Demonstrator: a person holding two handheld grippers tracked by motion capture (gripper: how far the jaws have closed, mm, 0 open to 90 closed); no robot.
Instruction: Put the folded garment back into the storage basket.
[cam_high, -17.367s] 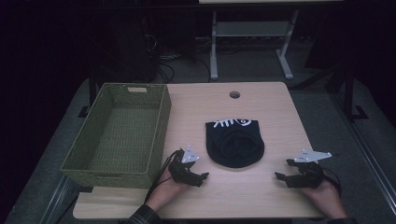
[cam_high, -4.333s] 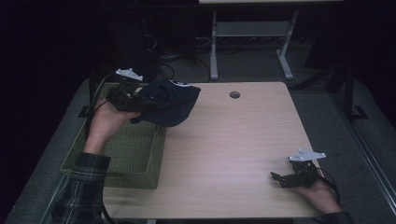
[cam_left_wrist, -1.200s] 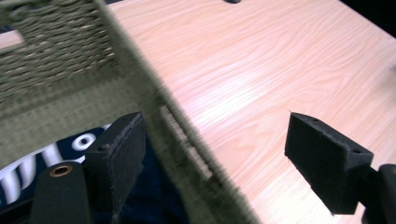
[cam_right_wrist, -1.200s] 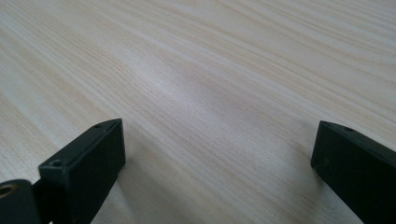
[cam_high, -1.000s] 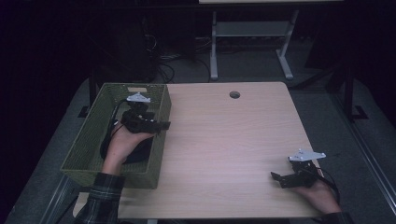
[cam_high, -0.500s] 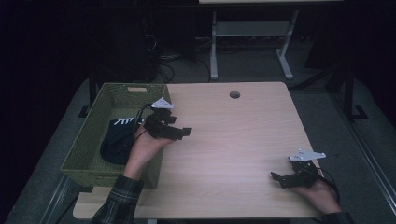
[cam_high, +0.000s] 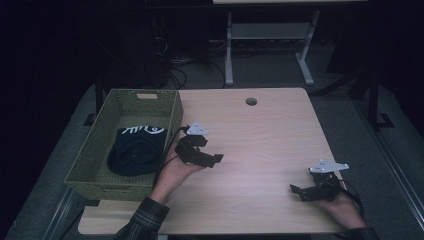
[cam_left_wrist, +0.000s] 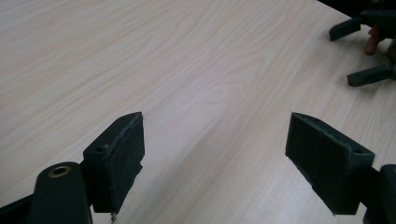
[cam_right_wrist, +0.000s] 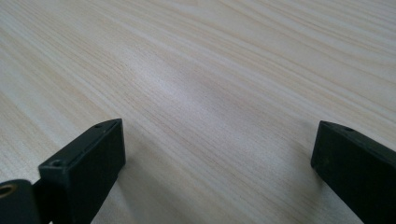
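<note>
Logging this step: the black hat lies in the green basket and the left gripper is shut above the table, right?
Not quite. The left gripper is open, its fingers wide apart in the left gripper view. The black hat does lie in the green basket.

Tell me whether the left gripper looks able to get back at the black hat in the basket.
Probably yes. The left gripper hovers open over the table just beside the green basket, whose top is open, and the black hat lies uncovered inside.

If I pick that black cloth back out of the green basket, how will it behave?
The black cloth lies crumpled and slumped in the green basket, so it is probably floppy and would drape from a pinch. It looks light, unlikely to roll or break.
</note>
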